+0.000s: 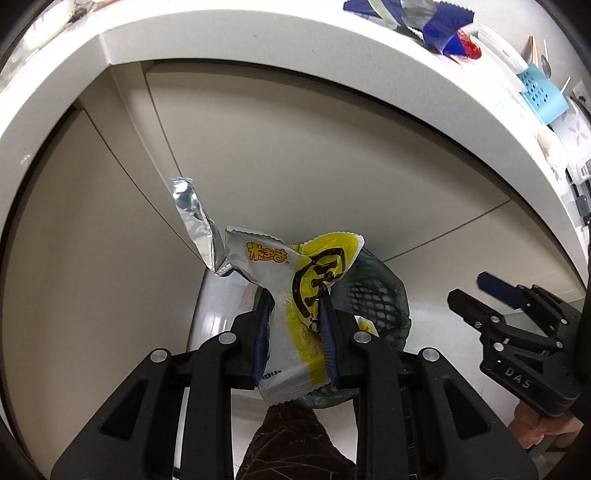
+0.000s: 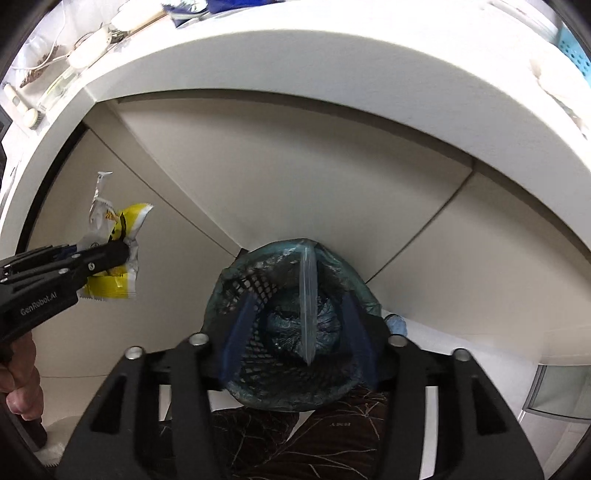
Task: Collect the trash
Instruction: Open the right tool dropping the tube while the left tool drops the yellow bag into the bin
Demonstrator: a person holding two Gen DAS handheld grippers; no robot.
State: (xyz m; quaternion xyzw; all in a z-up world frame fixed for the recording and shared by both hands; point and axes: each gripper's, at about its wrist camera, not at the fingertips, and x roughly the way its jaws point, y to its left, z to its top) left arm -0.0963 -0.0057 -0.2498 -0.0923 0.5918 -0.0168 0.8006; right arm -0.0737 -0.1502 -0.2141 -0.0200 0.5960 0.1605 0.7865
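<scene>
A yellow and white snack wrapper [image 1: 314,266] with a silver foil flap sticks up from my left gripper [image 1: 295,297], whose blue pads are shut on it. It hangs above and just left of a black mesh trash bin [image 2: 221,280] lined with a green bag; from the left wrist view the bin [image 1: 384,295] shows behind the wrapper. My right gripper [image 2: 299,332] stands open right over the bin's mouth. A thin clear bluish plastic piece [image 2: 308,295] hangs edge-on between its pads, touching neither. The right wrist view also shows the left gripper [image 2: 122,254] and wrapper [image 2: 122,225].
A white countertop [image 1: 258,40] overhangs beige cabinet doors [image 1: 295,155] behind the bin. Blue and silver wrappers [image 1: 424,18] and a blue basket [image 1: 543,96] lie on the counter. A person's dark patterned trousers [image 2: 295,435] are below the bin; a hand [image 2: 22,384] grips the left tool.
</scene>
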